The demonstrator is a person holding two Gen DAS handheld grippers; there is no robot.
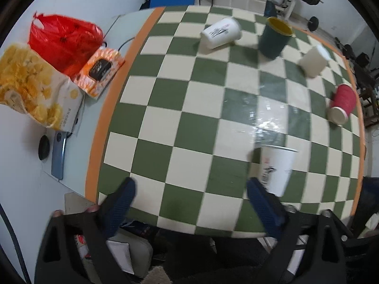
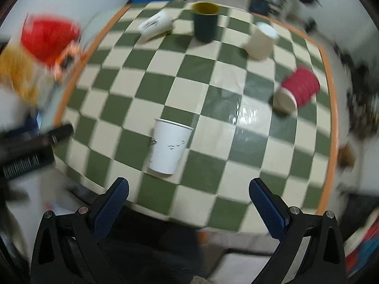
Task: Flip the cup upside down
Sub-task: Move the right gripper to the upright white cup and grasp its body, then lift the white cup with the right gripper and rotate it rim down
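both my left tool [image 1: 190, 190] and right tool [image 2: 189, 188] gape empty above the surface's [image 2: 213, 75] near edge, facing the upright white cup [image 2: 168, 148].

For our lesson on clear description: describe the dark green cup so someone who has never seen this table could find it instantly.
Start at the green-and-cream checkered tablecloth and look to its far edge. There, between a printed white cup lying on its side and a plain cream cup, stands the dark green cup. It alone is dark, upright and yellow inside.

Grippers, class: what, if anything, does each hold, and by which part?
Nothing. The left gripper and right gripper are both open and empty; the white cup stands free.
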